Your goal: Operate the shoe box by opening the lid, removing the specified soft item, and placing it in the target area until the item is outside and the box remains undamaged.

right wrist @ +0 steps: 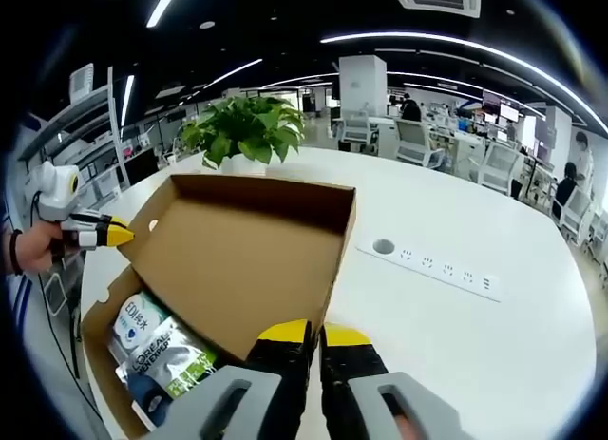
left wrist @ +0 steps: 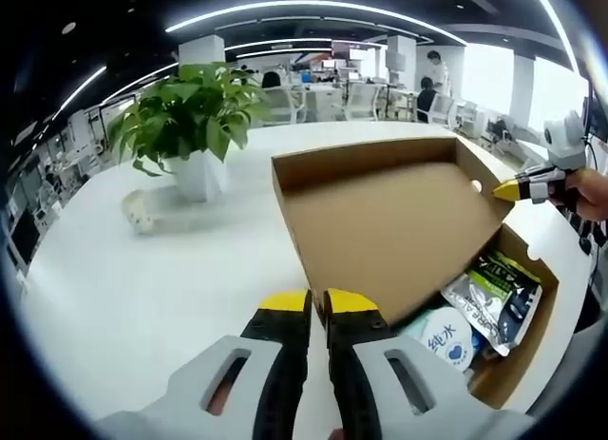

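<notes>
The brown cardboard shoe box (left wrist: 532, 335) lies on the white table with its lid (left wrist: 389, 221) swung up and open. Inside lie soft packets: a green-and-white pouch (left wrist: 494, 293) and a white pack with blue print (left wrist: 442, 340). My left gripper (left wrist: 318, 302) is shut on the lid's near side edge. My right gripper (right wrist: 316, 334) pinches the opposite side edge of the lid (right wrist: 247, 259), with the pouch (right wrist: 157, 345) below it. Each gripper's yellow tip shows in the other view: the right gripper (left wrist: 518, 186), and the left gripper (right wrist: 106, 234) held by a hand.
A potted green plant (left wrist: 195, 117) in a white pot stands behind the box, with a small white object (left wrist: 141, 212) beside it. A row of sockets (right wrist: 432, 261) is set into the table (right wrist: 475, 345) to the right. Office chairs and desks stand far behind.
</notes>
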The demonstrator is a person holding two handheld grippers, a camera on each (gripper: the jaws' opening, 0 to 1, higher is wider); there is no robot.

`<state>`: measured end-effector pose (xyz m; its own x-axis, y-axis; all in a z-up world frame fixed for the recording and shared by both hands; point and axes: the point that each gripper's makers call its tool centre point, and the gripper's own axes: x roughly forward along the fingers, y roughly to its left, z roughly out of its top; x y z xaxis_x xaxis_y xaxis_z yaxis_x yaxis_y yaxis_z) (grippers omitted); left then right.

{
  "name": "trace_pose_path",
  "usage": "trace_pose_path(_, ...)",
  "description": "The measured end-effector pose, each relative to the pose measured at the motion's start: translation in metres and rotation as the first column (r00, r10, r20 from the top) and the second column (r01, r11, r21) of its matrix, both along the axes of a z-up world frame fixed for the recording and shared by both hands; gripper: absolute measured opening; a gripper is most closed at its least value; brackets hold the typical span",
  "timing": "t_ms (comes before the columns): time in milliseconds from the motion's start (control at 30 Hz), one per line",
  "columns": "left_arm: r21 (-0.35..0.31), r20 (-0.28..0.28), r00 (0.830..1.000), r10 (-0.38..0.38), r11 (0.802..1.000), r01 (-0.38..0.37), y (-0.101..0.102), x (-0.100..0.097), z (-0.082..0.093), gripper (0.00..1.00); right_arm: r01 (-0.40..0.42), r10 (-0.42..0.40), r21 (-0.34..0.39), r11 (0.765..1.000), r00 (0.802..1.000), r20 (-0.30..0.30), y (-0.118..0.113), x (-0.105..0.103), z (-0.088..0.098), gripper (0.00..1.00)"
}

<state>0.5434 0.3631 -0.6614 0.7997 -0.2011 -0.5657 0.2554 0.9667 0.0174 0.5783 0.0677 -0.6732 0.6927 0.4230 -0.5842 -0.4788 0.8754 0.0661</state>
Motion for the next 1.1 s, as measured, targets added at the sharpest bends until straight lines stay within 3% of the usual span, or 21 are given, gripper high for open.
trace_pose_path(1100, 0.026, -0.062, 0.998, 0.006, 1.0, -0.004, 0.002, 0.017, -0.011, 0.04, -0.011, 0.009, -0.031, 0.999, 0.998, -0.06, 0.003, 0.018, -0.022, 0.01)
